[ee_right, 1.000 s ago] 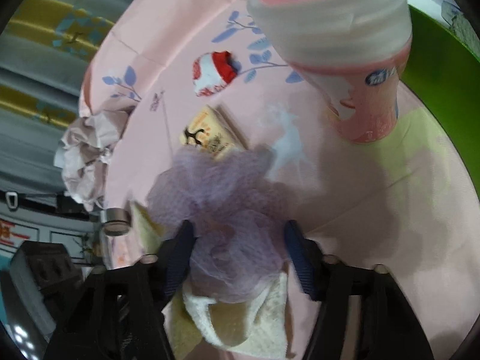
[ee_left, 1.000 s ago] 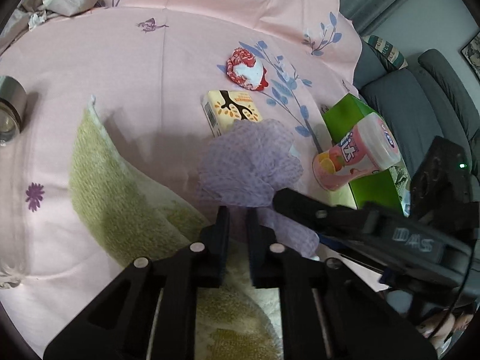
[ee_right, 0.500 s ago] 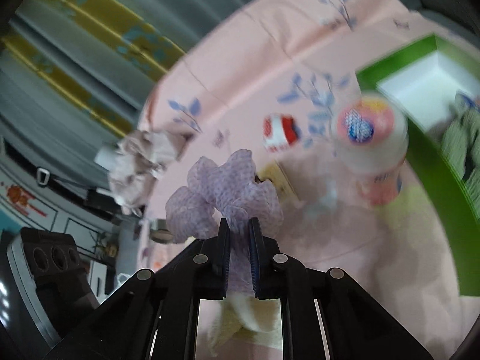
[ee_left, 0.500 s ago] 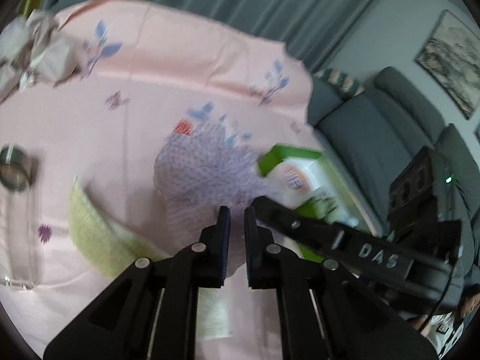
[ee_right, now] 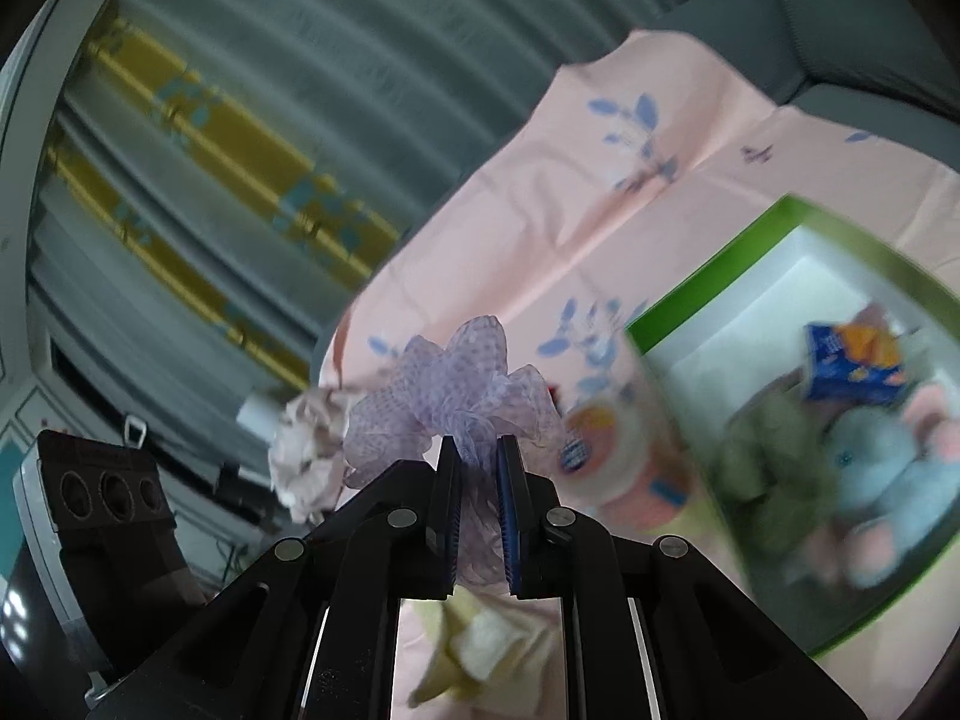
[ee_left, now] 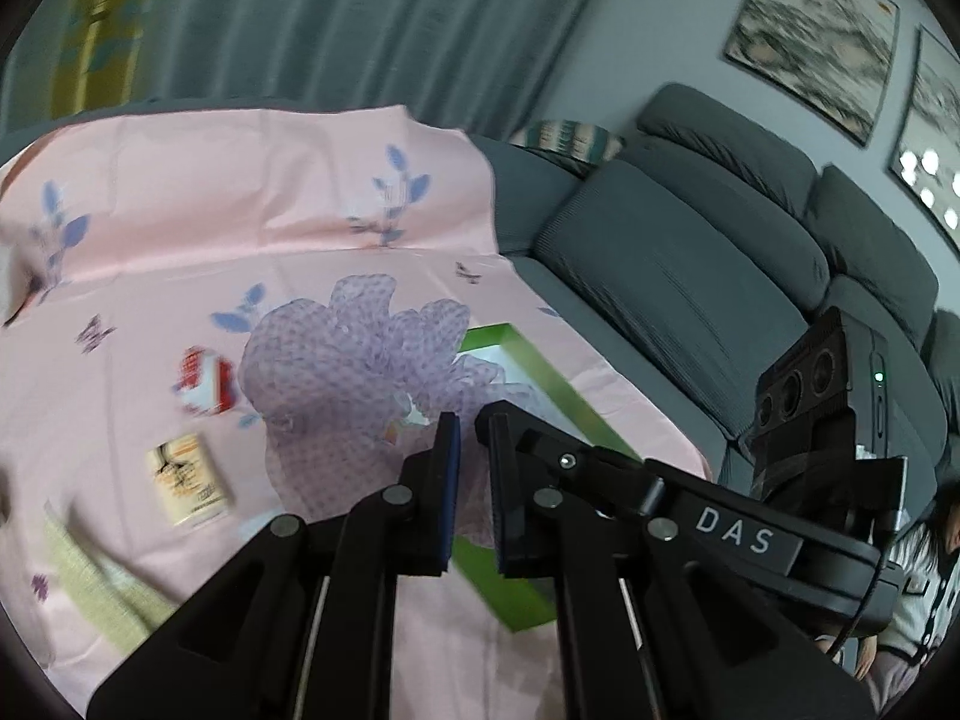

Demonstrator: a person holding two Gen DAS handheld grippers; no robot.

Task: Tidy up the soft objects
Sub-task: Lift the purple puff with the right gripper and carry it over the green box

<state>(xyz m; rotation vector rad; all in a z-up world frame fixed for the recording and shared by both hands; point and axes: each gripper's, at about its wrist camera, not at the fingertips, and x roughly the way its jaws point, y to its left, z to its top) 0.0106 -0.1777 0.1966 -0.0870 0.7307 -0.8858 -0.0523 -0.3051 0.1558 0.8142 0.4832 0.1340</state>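
My right gripper (ee_right: 477, 450) is shut on a lilac mesh bath puff (ee_right: 456, 390) and holds it up above the pink tablecloth. In the left wrist view the puff (ee_left: 354, 360) hangs in front of my left gripper (ee_left: 471, 426), whose jaws are nearly closed with nothing between them. The right gripper's body (ee_left: 708, 516) crosses that view at the right. A green box (ee_right: 780, 372) at the right holds a blue and pink plush toy (ee_right: 882, 468), a grey-green cloth and a blue carton. A yellow-green towel (ee_left: 90, 576) lies on the cloth at the lower left.
A red and white soft ball (ee_left: 204, 381) and a small cream box (ee_left: 189, 480) lie on the pink tablecloth (ee_left: 240, 228). A pink bottle (ee_right: 618, 450) lies beside the green box. A crumpled pale cloth (ee_right: 306, 450) sits at the far side. A grey sofa (ee_left: 690, 264) stands behind the table.
My right gripper closed on the puff, lifted it off the towel and carried it toward the green box. My left gripper rose and turned with it, staying shut.
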